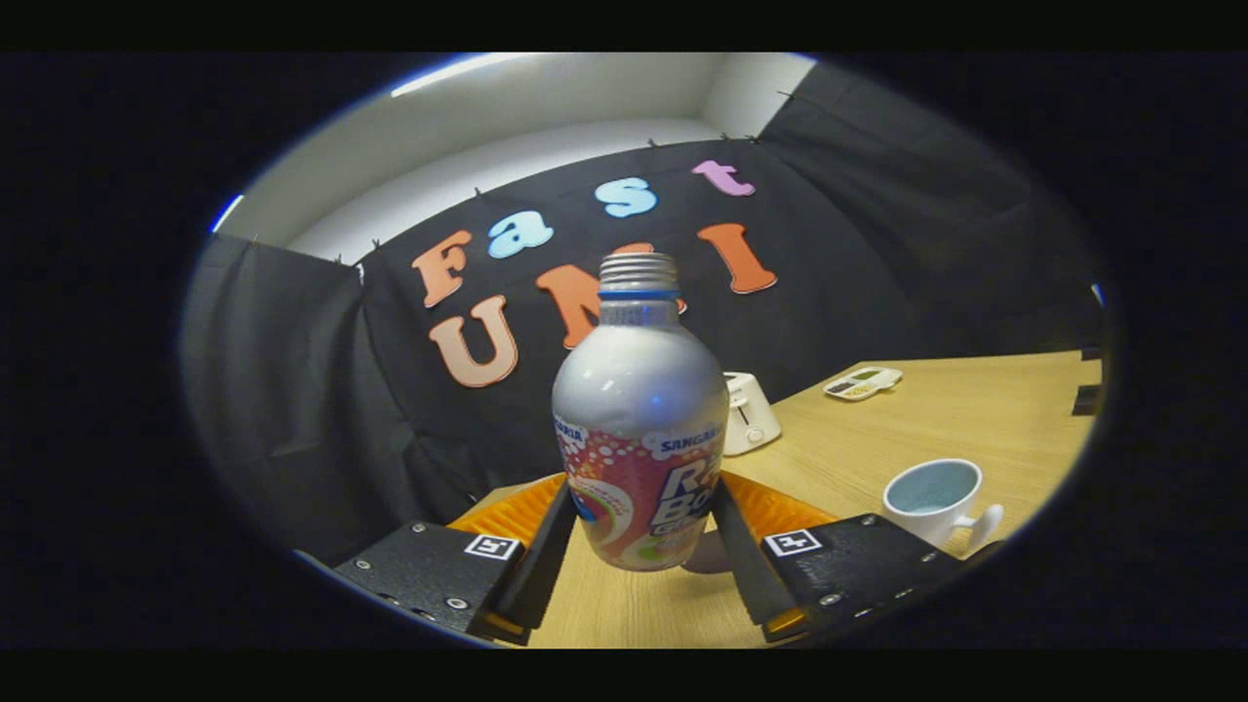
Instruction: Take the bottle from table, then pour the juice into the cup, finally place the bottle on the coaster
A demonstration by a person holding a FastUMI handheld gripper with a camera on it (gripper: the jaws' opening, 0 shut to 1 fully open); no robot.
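While held: the silver aluminium bottle with the pink and white label stands upright between the two fingers, its threaded neck uncapped.
Fingers: closed in on the bottle's lower body, one pressing each side of the label.
Bottle's place: its base seems raised a little above the pale wooden desk, though I cannot be sure it is clear of the surface.
Orange coaster: a round ribbed orange coaster lies on the desk just behind the bottle, partly hidden by it and the fingers.
Cup: a white ceramic cup with a handle stands on the desk to the right of the fingers, near them, mouth open.
Farther off: a small white toaster and a flat white gadget sit beyond, near the wall.
Step in hand: taking the bottle looks done; carrying it to the cup comes next.
Next move: swing right until the neck is over the cup, then tilt slowly, keeping the grip firm.
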